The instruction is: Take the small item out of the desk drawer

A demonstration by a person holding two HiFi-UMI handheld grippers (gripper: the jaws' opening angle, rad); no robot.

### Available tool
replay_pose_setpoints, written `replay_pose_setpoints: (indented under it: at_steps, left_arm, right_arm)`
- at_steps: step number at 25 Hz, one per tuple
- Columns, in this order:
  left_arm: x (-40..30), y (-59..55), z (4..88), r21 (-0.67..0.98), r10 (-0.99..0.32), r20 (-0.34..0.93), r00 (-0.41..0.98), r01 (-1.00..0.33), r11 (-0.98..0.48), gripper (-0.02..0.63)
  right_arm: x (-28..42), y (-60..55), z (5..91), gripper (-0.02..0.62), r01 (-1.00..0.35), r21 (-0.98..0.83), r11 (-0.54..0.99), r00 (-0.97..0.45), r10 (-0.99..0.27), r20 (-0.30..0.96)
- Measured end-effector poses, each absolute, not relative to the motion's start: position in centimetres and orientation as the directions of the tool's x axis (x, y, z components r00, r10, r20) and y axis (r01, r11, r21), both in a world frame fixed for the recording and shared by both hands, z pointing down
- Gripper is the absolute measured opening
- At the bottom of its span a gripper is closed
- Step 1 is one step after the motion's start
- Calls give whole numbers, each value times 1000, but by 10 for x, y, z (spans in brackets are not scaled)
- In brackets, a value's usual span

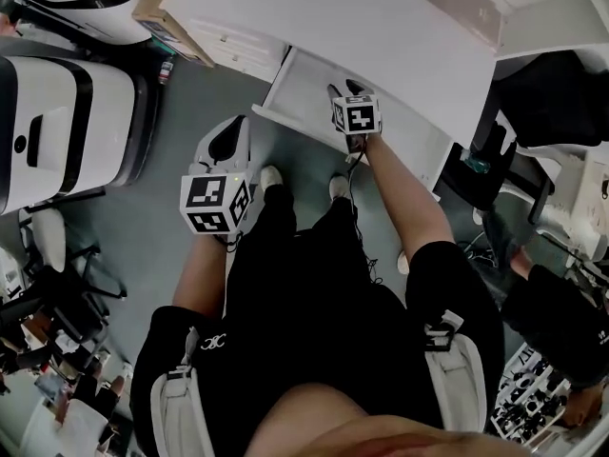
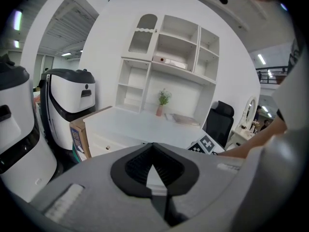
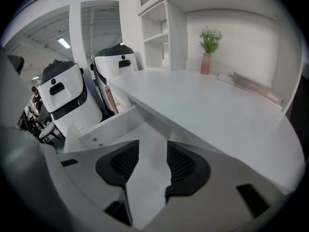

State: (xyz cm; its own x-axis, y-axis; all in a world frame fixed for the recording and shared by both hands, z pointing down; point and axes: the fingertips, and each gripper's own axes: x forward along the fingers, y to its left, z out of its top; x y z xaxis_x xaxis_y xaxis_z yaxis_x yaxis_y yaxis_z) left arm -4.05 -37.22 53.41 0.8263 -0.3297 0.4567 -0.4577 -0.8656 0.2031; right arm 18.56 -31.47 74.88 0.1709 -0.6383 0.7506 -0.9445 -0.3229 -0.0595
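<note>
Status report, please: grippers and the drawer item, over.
Left gripper shut, empty, away from the drawer. Right gripper open, over the open drawer. Small item not in sight. Nothing blocking.

I see a big indoor hall, a lab staged as a home office: a white worktop (image 3: 217, 105) under a shelf unit (image 2: 164, 57), a plant vase (image 2: 160, 110), a black office chair (image 2: 219, 120), bulky white machines (image 2: 70, 100) alongside, and strip lights (image 2: 72, 54) overhead.

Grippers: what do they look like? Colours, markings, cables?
Left gripper and right gripper: pale grey shells, black ribbed pads, a white cube with black square markers on each. A thin dark cable hangs from the right one. Clothing is black.
</note>
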Motion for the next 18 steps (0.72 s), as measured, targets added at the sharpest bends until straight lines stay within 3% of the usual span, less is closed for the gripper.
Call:
replay_pose_setpoints:
  at_steps: [18]
  left_arm:
    - [-49,-393,594,190,-323,548,771,-491,-850,14]
  right_arm:
    - [243,-330,827,173,-839,-52,-542,355,-617,702]
